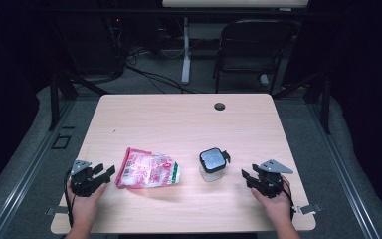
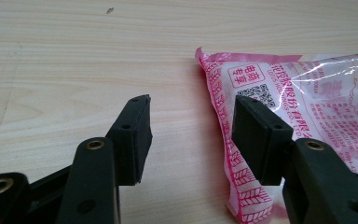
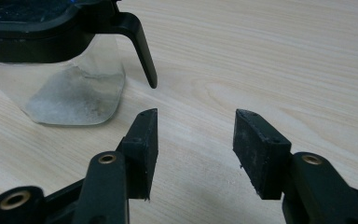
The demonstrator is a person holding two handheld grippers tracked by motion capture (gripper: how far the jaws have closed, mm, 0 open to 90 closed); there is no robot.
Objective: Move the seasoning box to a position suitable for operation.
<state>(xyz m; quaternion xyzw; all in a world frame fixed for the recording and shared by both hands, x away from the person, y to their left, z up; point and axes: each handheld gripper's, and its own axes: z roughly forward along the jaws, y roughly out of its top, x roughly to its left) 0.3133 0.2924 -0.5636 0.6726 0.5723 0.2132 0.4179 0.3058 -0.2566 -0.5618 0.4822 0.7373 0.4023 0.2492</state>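
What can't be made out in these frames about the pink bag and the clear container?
- Pink bag: in the left gripper view the frame's right edge cuts it off, and the hand-held gripper's right jaw covers part of its print.
- Clear container: the right gripper view's top and left edges crop its black lid; its whitish contents cannot be identified.
- Bag print in the high view: too small to read.
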